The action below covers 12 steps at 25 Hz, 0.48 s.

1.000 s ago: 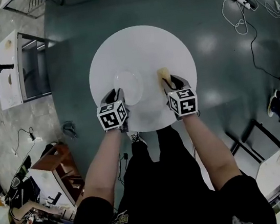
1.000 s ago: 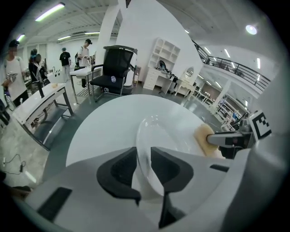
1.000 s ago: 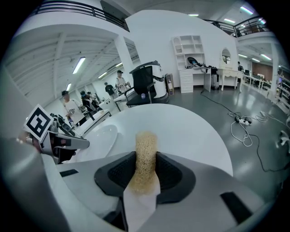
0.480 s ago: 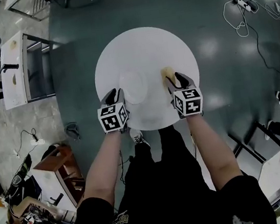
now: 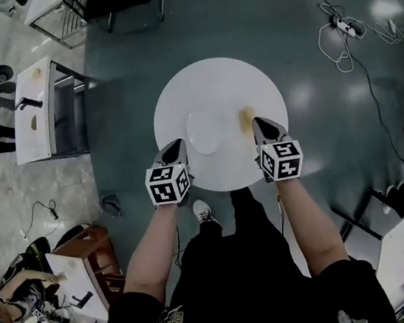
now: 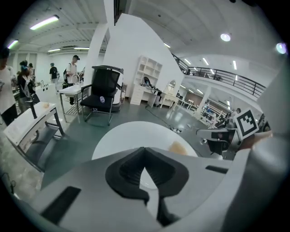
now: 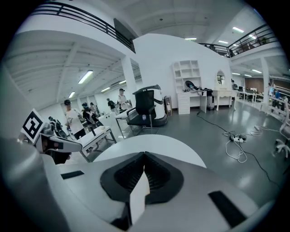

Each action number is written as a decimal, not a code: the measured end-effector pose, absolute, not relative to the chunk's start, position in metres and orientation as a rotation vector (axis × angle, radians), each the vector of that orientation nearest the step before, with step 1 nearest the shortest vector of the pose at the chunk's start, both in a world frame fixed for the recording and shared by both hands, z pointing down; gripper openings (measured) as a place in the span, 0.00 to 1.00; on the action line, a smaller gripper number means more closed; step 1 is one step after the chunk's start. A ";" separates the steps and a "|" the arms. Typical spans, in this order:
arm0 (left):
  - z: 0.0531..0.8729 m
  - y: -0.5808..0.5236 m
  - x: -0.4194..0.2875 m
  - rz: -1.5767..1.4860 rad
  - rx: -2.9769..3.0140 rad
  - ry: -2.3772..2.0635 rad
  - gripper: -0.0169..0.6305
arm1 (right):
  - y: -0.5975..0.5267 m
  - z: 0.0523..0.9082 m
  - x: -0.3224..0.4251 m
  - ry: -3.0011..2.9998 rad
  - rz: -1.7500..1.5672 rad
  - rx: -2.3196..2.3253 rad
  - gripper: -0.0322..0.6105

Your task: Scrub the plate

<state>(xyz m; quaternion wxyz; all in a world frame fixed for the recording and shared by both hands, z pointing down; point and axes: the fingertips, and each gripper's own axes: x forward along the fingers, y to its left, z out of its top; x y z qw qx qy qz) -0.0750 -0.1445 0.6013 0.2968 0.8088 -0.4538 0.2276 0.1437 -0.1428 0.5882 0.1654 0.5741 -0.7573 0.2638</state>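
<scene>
On the round white table (image 5: 213, 81) lies a clear plate (image 5: 204, 132), left of centre. A tan sponge (image 5: 247, 118) rests on the table to the plate's right. My left gripper (image 5: 176, 147) hovers at the plate's near-left rim, shut with nothing between its jaws. My right gripper (image 5: 260, 123) is just right of the sponge, also shut and empty. In the left gripper view the jaws (image 6: 144, 149) meet over the table, with the sponge (image 6: 179, 147) showing beyond. The right gripper view shows the closed jaws (image 7: 144, 156) above the table's surface (image 7: 154, 142).
A white desk (image 5: 35, 113) stands at the left and a black chair (image 5: 120, 0) beyond the table. A power strip with cables (image 5: 339, 22) lies on the floor at the right. A wooden cabinet (image 5: 87, 248) is near left. People stand in the background.
Both grippers have drawn back a little toward the table's near edge, away from the plate and the sponge. The table looks smaller and further away.
</scene>
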 end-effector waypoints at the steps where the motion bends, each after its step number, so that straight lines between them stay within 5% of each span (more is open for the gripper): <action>1: 0.592 -0.140 -0.076 0.582 2.160 -1.198 0.04 | -0.138 0.578 0.138 -2.175 0.731 1.628 0.09; 12: 0.517 -0.062 -0.104 0.479 2.282 -1.104 0.04 | -0.063 0.493 0.068 -2.309 0.589 1.597 0.09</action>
